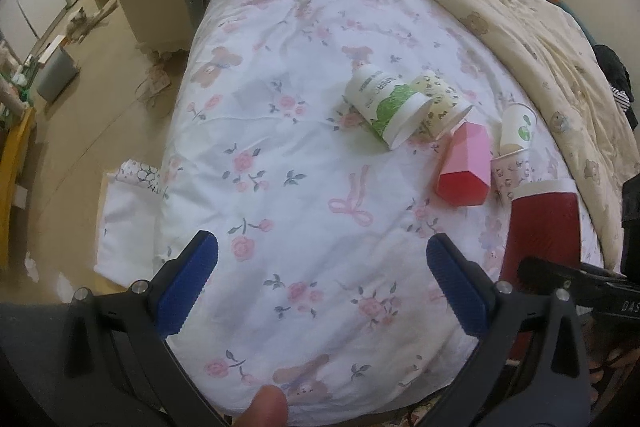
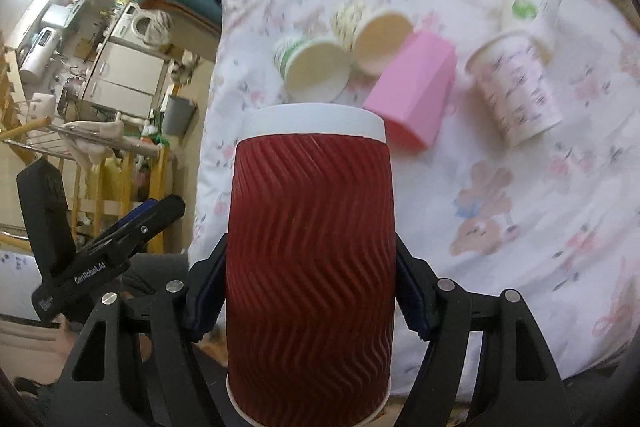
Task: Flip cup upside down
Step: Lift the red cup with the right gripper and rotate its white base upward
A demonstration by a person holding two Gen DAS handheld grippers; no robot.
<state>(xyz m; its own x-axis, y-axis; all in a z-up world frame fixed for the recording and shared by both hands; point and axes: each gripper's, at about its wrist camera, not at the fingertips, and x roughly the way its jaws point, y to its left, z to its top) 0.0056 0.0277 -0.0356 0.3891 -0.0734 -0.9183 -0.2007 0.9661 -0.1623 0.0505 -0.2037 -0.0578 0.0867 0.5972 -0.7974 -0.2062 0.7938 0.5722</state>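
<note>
My right gripper is shut on a dark red ribbed paper cup with a white rim, held above the near edge of the bed. The cup also shows at the right of the left wrist view, with the right gripper's black finger in front of it. My left gripper is open and empty above the floral duvet. Its blue pads stand wide apart.
Several cups lie on the bed: a green-and-white cup, a yellow patterned cup, a pink faceted cup, a small white cup with a green mark and a small pink-print cup. A cream quilt is bunched at the right.
</note>
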